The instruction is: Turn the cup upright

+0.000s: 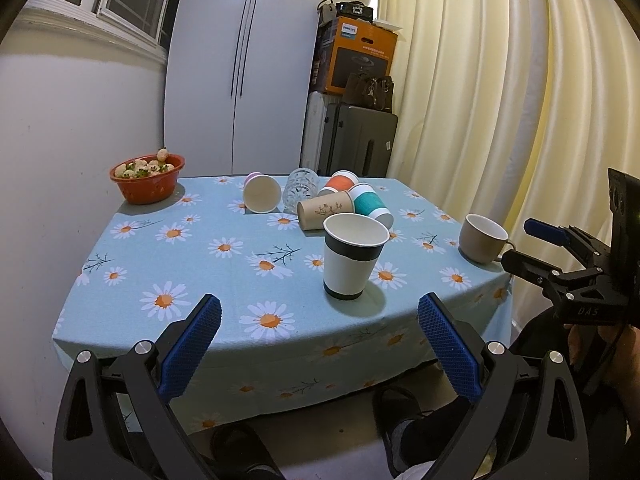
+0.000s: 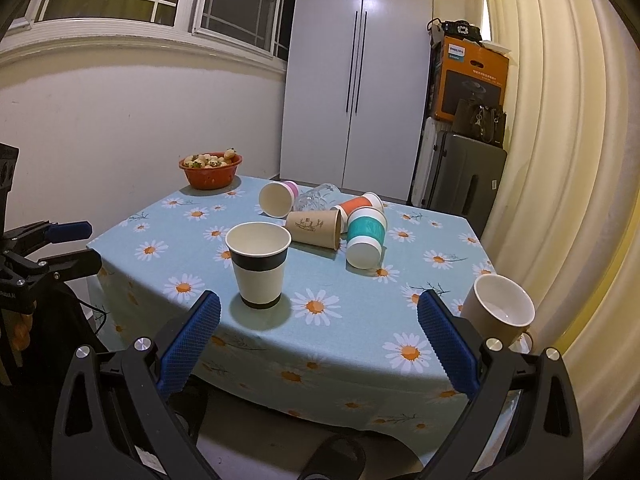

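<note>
A white paper cup [image 1: 354,258] with dark bands stands upright near the table's [image 1: 192,264] front edge, both the left gripper [image 1: 319,346] and right gripper [image 2: 319,343] spread wide, ribbed blue pads empty.

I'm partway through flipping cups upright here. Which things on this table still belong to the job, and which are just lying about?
Belongs to the job (on their sides):
pink cup
clear glass
orange cup
brown paper cup
teal cup
left tongs and right tongs, both open

Lying about:
black-banded paper cup, already upright
beige mug, upright
red bowl of food
</note>
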{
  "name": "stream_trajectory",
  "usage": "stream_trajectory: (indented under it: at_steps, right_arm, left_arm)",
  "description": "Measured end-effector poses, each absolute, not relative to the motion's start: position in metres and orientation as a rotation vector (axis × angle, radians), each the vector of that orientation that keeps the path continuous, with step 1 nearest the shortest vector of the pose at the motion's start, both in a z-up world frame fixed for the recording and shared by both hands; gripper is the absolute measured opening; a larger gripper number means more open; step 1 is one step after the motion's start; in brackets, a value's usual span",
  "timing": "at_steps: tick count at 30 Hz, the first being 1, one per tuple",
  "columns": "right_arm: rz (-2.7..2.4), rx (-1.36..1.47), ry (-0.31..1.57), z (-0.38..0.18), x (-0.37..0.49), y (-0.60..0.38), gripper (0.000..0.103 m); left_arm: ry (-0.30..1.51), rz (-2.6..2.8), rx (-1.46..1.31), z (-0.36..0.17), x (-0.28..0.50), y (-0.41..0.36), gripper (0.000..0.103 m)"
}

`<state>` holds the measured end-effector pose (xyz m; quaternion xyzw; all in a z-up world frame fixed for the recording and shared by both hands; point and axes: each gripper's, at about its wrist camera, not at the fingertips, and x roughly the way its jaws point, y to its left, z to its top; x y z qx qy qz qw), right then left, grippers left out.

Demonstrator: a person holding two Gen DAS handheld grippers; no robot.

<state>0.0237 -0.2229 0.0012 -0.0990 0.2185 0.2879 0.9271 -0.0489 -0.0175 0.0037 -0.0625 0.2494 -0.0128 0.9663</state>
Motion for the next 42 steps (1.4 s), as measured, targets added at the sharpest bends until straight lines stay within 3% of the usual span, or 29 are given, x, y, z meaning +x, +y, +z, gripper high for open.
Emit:
stream_trajectory:
  at_steps: [42]
  right_arm:
    - [0.57,-0.159,0.484,-0.0007,0.0293,-0.2263,0.098]
  left_arm:
    - [0.514,-0.02,-0.106,0.0009,-0.0483,-0.0183,0.096]
